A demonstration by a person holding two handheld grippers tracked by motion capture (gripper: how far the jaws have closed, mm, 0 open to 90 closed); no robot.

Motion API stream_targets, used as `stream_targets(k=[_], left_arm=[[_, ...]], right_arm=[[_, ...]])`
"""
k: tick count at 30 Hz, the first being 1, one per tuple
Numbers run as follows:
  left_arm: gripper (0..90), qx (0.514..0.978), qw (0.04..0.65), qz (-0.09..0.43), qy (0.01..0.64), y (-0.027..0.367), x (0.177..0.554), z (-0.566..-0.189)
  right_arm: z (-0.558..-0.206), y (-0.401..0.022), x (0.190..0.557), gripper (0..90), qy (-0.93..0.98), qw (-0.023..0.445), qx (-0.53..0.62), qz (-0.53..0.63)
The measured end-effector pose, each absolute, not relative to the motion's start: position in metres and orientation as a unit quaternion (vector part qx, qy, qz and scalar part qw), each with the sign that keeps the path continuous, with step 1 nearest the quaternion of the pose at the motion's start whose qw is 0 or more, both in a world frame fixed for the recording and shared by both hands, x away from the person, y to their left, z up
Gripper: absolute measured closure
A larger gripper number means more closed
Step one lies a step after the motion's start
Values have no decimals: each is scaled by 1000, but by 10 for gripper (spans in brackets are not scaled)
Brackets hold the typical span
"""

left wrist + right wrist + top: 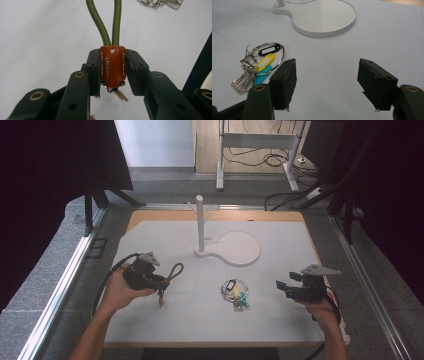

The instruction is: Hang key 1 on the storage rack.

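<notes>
I had the lanyard (112, 65) clamped by its orange leather tab between the fingers (93, 72) of the left gripper (161, 283), because that stiff, stitched sleeve gave the pads two flat sides to bite on, where the round cord would have rolled. The tab stood upright between them, its white stitching and stamped lettering facing the camera. Out of its top, beyond the fingertips, ran the two strands of olive green braided cord, closing into a loop that lay just ahead of the fingers in the high view. Below the tab, down toward the palm, a small metal key (160, 299) hung free, so I judged the lanyard was lifted a little off the counter (280, 320).

The right gripper (283, 286) was empty, its fingers (284, 82) spread wide apart with only bare white surface between them. Just off its left finger lay the key ring (257, 65): a thin wire hoop carrying black, yellow and teal plastic tags and a cluster of shiny metal clips. I judged I had parked it there ready to take that bundle next.

Farther ahead of both sets of fingers stood the stand (232, 249), a smooth white round base with a slim upright post, presumably there to hang loops on.
</notes>
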State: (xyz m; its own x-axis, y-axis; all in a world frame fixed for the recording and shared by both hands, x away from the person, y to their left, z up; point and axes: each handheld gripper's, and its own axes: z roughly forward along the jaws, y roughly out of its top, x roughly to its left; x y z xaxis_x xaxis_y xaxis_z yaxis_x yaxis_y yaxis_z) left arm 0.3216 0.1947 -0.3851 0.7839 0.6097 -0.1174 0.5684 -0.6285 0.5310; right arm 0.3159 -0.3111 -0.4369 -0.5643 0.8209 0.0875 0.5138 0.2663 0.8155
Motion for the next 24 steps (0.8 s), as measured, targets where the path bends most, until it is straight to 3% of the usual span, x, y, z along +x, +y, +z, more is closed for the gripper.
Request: stream_targets(k=[24], left_arm=[[669, 881, 332, 43, 336, 207, 346, -349]], right_arm=[[-439, -307, 297, 330, 778, 191, 414, 431]])
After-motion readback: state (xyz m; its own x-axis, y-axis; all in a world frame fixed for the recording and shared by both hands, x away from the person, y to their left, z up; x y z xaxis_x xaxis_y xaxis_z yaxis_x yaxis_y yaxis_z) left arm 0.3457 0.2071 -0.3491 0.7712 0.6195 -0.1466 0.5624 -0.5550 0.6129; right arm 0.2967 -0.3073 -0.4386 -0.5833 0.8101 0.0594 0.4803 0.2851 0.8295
